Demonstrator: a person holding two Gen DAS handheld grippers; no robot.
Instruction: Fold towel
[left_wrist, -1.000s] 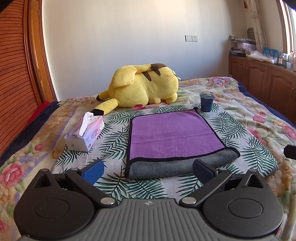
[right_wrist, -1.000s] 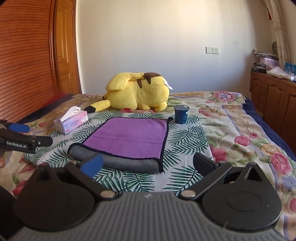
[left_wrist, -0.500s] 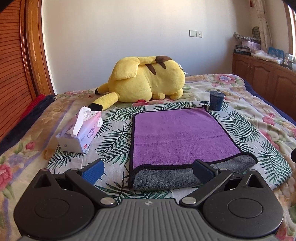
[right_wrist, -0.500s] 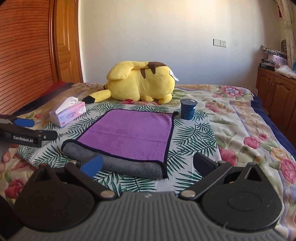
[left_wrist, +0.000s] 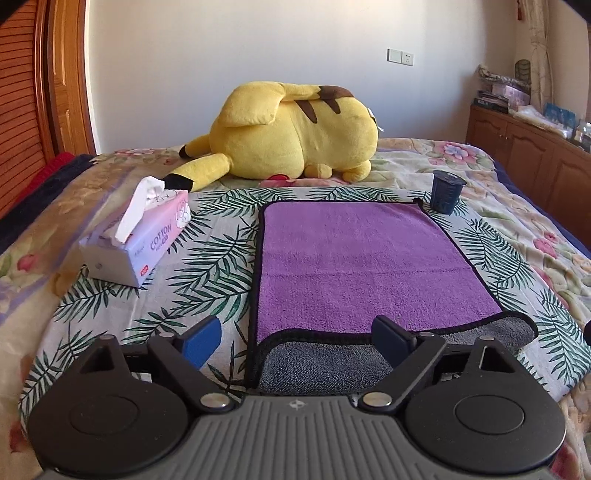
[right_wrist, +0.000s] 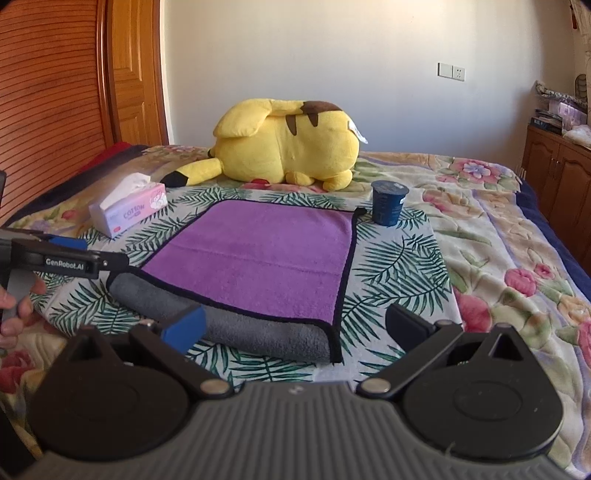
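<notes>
A purple towel (left_wrist: 362, 266) with a grey underside and black trim lies flat on the bed, folded once, the grey fold at its near edge. It also shows in the right wrist view (right_wrist: 266, 254). My left gripper (left_wrist: 295, 338) is open and empty, just before the towel's near left corner. My right gripper (right_wrist: 295, 325) is open and empty, in front of the towel's near right corner. The left gripper's body (right_wrist: 62, 258) shows at the left of the right wrist view.
A yellow plush toy (left_wrist: 291, 136) lies behind the towel. A pink tissue box (left_wrist: 136, 240) sits to the left. A dark blue cup (left_wrist: 447, 192) stands at the towel's far right corner. Wooden cabinets (left_wrist: 532, 158) line the right wall.
Both grippers have moved lower and closer to the towel's near edge. Both stay open. The towel has not moved.
</notes>
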